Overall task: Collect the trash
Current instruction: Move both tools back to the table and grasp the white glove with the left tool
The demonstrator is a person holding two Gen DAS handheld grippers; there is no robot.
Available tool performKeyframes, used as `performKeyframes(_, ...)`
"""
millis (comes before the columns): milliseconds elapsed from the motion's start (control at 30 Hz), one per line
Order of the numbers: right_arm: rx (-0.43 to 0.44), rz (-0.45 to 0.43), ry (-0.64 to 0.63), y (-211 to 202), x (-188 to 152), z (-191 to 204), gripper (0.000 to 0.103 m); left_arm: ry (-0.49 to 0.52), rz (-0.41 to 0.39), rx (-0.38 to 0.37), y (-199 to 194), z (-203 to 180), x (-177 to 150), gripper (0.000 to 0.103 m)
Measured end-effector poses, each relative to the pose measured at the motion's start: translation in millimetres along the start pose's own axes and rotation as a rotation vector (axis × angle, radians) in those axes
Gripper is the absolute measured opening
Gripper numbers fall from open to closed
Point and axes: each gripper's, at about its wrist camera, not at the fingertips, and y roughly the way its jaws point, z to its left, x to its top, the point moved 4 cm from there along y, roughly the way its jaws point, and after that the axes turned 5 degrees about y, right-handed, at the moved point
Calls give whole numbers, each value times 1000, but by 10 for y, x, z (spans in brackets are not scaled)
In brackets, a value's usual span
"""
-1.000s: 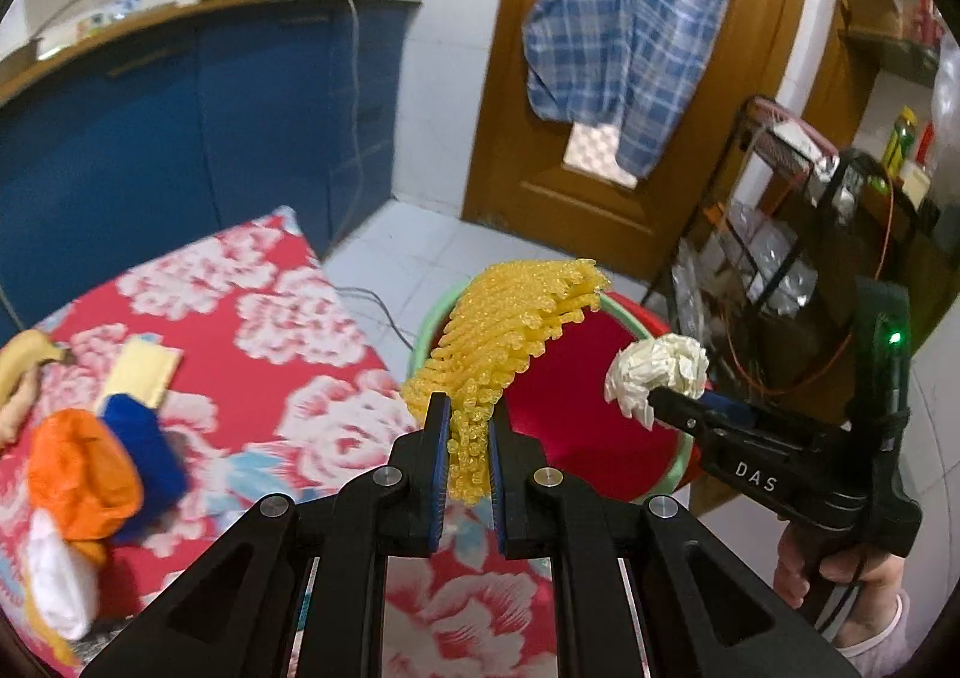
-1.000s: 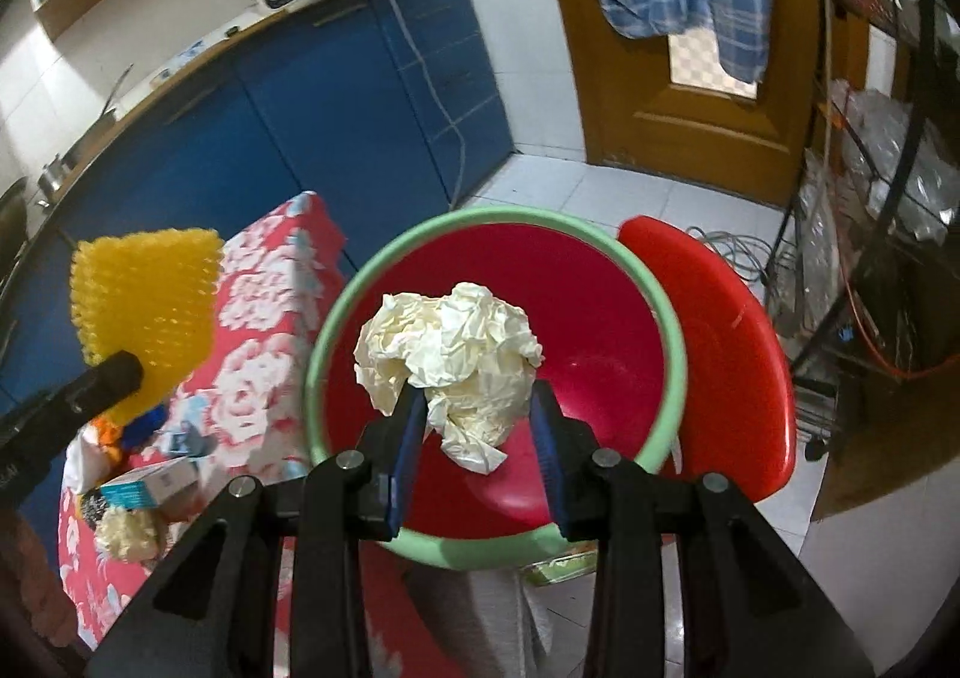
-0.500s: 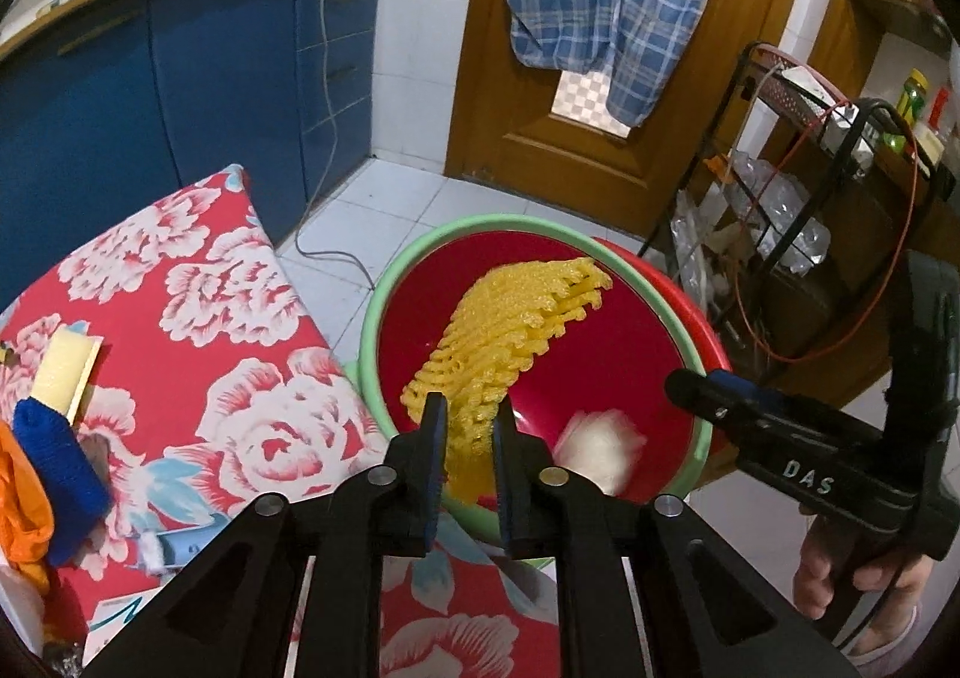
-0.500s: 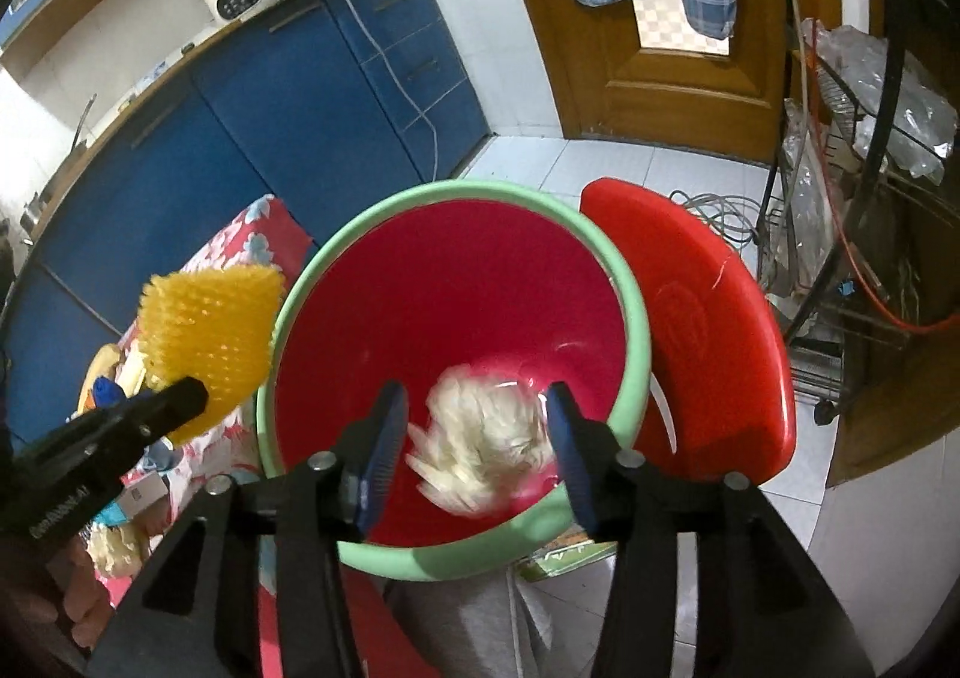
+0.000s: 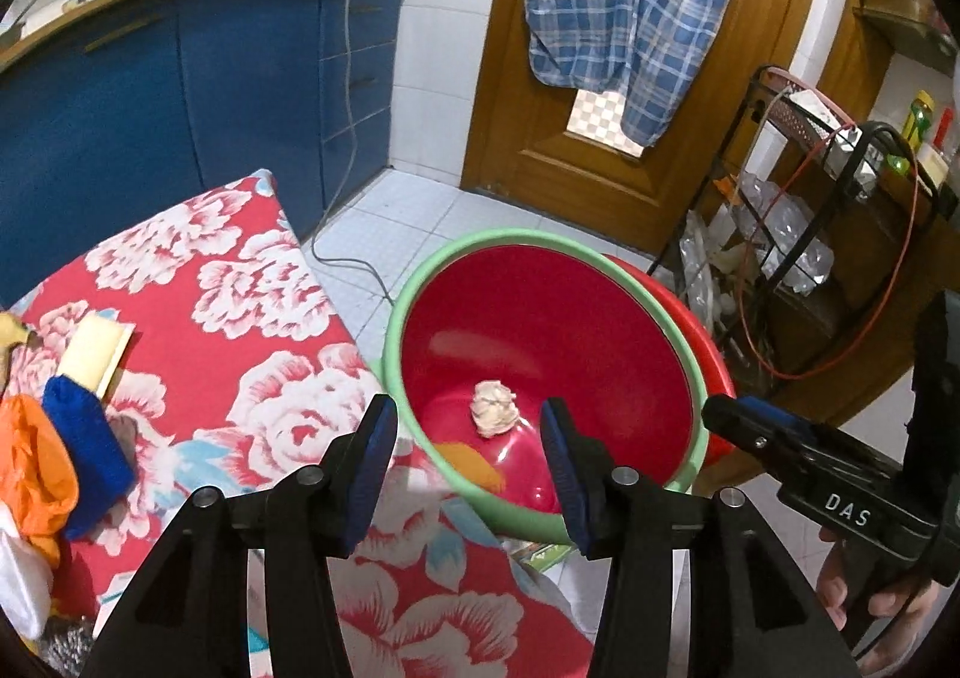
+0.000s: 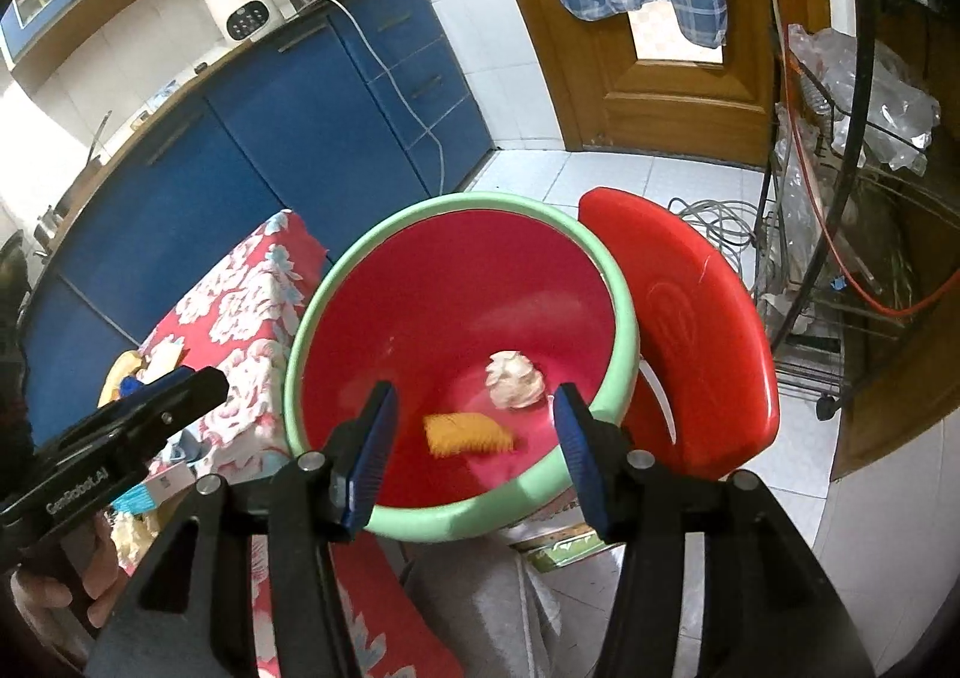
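Basin (image 6: 312, 318) holding paper wad (image 6: 515, 380), yellow foam net (image 6: 468, 434), both hand-held grippers (image 5: 467, 453) (image 6: 474, 447) above, spread empty.

Black left claw (image 5: 468, 462), blue pads (image 5: 371, 465), silver screws.

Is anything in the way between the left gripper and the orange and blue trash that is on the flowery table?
Nothing visible blocks it. The left gripper is open and empty over the near rim of the red basin. The orange and blue trash lies to its left on the flowery tablecloth, with only bare cloth between them.
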Motion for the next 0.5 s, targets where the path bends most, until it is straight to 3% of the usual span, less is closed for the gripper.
performKeyframes(500, 71, 10, -69, -271, -254, 456, 56, -125, -39, 67, -517, 428, -312, 51)
